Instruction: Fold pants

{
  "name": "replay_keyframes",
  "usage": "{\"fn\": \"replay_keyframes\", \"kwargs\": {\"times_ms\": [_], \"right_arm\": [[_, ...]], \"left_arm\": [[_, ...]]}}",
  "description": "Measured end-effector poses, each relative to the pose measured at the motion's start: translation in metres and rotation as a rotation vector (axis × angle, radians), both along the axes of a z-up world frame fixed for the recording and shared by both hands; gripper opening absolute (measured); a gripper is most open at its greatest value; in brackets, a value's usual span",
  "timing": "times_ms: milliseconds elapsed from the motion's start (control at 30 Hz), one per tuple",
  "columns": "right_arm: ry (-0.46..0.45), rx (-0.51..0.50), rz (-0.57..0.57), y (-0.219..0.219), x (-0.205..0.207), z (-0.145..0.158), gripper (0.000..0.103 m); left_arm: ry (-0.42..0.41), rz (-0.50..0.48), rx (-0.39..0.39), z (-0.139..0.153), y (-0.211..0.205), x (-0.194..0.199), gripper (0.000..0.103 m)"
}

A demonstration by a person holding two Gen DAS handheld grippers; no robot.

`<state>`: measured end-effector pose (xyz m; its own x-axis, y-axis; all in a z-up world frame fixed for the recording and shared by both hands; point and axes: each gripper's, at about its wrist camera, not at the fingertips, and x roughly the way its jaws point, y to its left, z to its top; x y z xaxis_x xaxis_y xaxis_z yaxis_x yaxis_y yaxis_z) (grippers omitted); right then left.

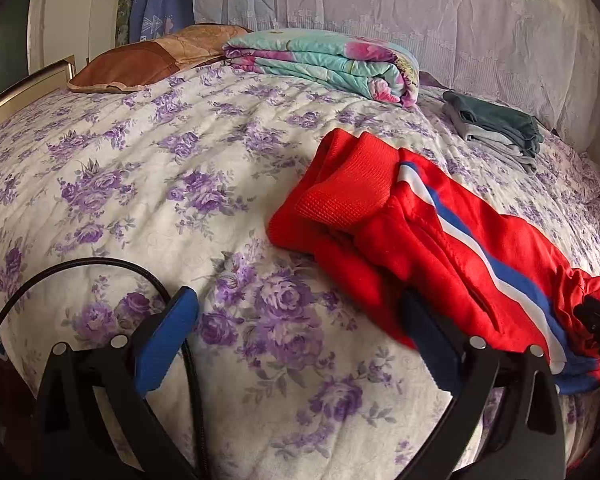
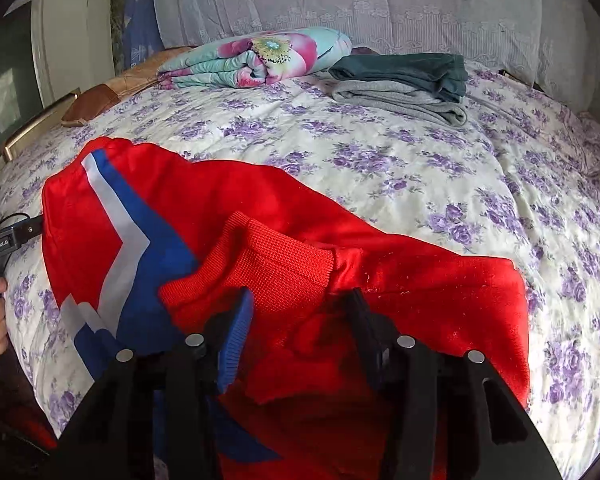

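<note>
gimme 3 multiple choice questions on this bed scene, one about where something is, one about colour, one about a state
1. Where does the folded dark green and grey clothing lie?
A. on the bedspread beside the floral quilt
B. on the brown pillow
C. on the red pants

2. What colours are the stripes on the red pants?
A. yellow and black
B. white and blue
C. green and pink

3. How is the left gripper?
A. shut on the pillow
C. shut on the quilt
B. open, holding nothing

Answers:
1. A, the stack sits on the purple-flowered bedspread next to the floral quilt.
2. B, a white band runs beside a blue one down the red cloth.
3. B, its fingers stand wide apart with only bedspread between them.
</note>
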<state>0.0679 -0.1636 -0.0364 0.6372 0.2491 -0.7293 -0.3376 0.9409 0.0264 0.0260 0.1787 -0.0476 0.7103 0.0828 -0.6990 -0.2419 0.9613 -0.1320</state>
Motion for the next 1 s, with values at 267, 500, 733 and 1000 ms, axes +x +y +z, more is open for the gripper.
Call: {"fn": "replay_keyframes", "kwargs": {"times_ms": [267, 500, 733, 1000], "right_arm": [[-0.009, 0.049, 0.017, -0.02, -0.001, 0.001, 0.08], [0.026, 0.201, 0.023, -0.037, 0.002, -0.006, 0.083], [0.029, 0.23, 0.037, -0.039, 0.002, -0.006, 0.087], [0.017, 0.285, 0.029, -0.048, 0.0, -0.002, 0.086]], "left_arm": [[0.045, -0.101, -0.205, 0.015, 0.008, 0.017, 0.098], [0.044, -0.123, -0.515, 0.013, 0.027, 0.019, 0.098], [0.061, -0.064, -0.608, 0.009, 0.031, 0.029, 0.098], [0.051, 0.029, -0.532, 0.003, 0.035, 0.047, 0.058]]}}
